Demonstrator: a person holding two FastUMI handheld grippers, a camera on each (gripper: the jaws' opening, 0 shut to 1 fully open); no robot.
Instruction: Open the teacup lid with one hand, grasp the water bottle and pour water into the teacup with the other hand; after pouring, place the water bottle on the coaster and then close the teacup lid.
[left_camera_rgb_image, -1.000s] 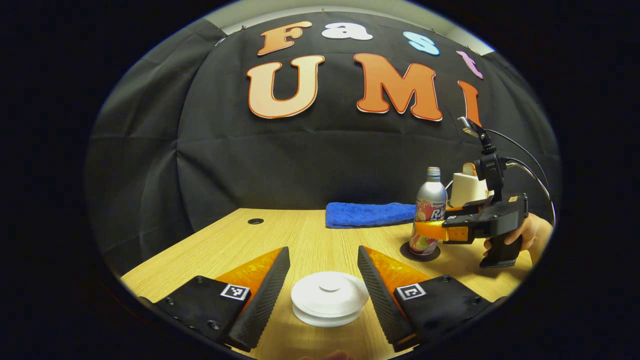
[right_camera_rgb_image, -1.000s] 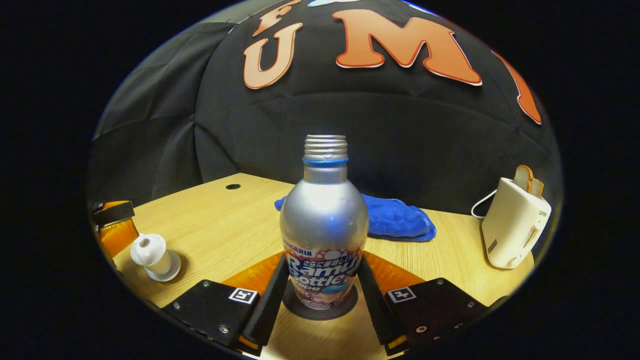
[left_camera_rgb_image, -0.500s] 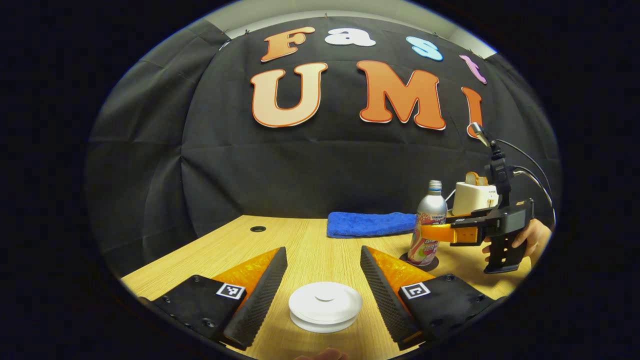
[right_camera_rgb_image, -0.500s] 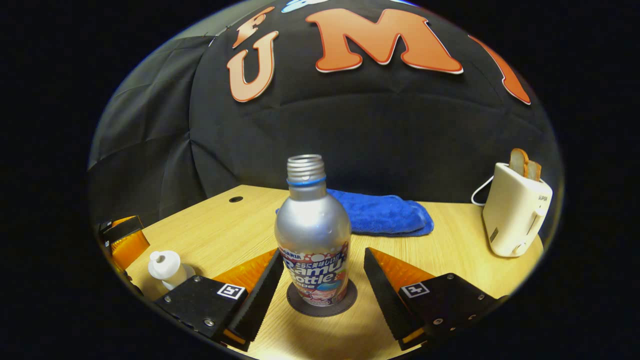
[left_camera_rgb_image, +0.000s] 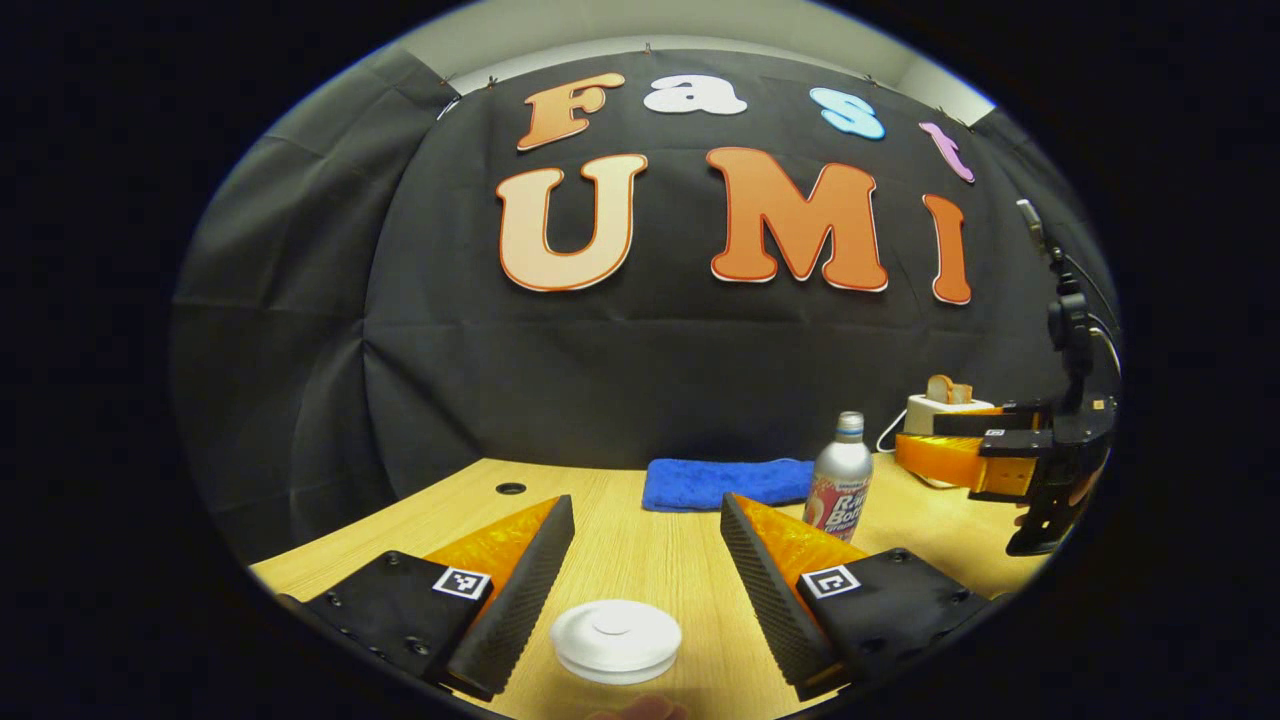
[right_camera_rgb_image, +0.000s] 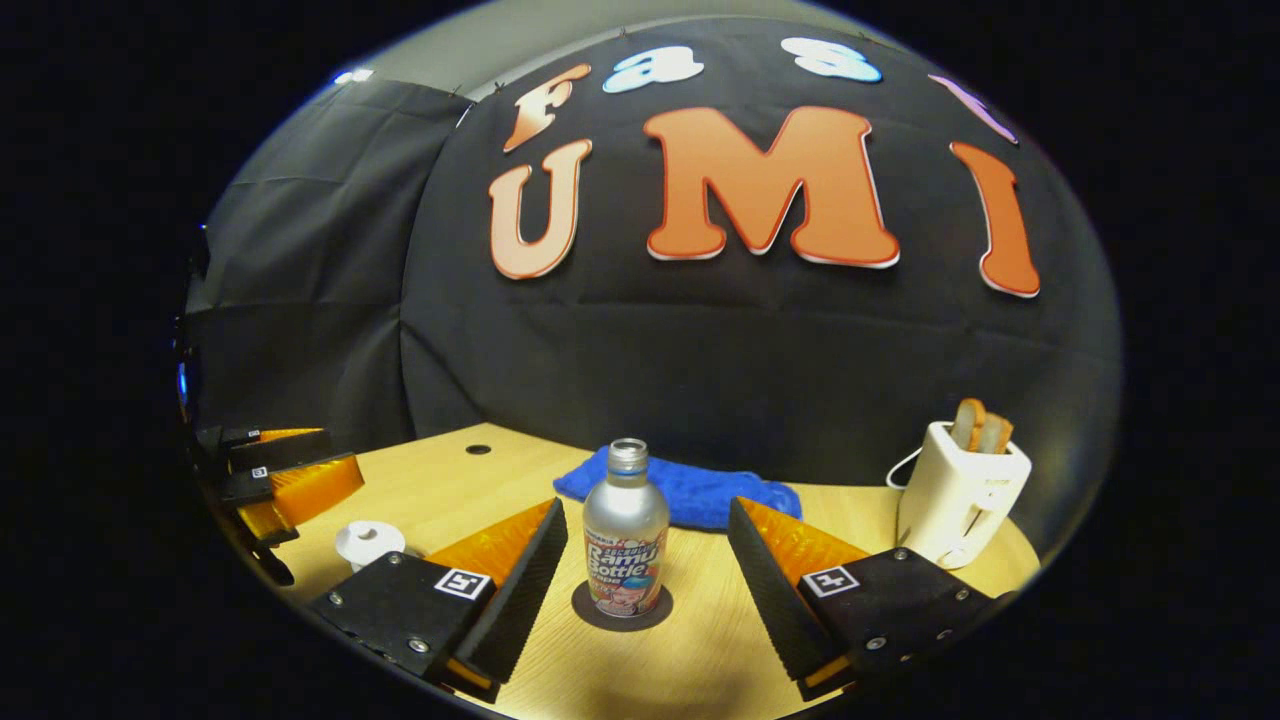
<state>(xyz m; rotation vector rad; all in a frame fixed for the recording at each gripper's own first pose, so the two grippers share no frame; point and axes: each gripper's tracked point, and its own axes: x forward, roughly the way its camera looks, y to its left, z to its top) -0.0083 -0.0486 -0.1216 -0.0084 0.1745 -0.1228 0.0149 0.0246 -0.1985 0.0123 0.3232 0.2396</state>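
A silver water bottle (right_camera_rgb_image: 625, 545) with no cap stands upright on a dark round coaster (right_camera_rgb_image: 622, 612). My right gripper (right_camera_rgb_image: 647, 520) is open, its fingers well apart on either side of the bottle and drawn back from it. In the left gripper view the bottle (left_camera_rgb_image: 840, 490) stands at mid right, with the right gripper (left_camera_rgb_image: 920, 445) held in the air to its right. The white teacup with its lid on (left_camera_rgb_image: 615, 640) sits low between the fingers of my open left gripper (left_camera_rgb_image: 645, 520), untouched. The right gripper view shows the lidded teacup (right_camera_rgb_image: 368, 540) beside the left gripper (right_camera_rgb_image: 335, 455).
A blue towel (right_camera_rgb_image: 690, 495) lies folded at the back of the wooden table (right_camera_rgb_image: 700, 650). A white toaster (right_camera_rgb_image: 960, 490) with bread in it stands at the back right. A cable hole (left_camera_rgb_image: 510, 488) sits in the tabletop at the back left.
My right gripper opened off the bottle, left it on the coaster, then drew back and up. My left gripper also pulled back from the lidded teacup.
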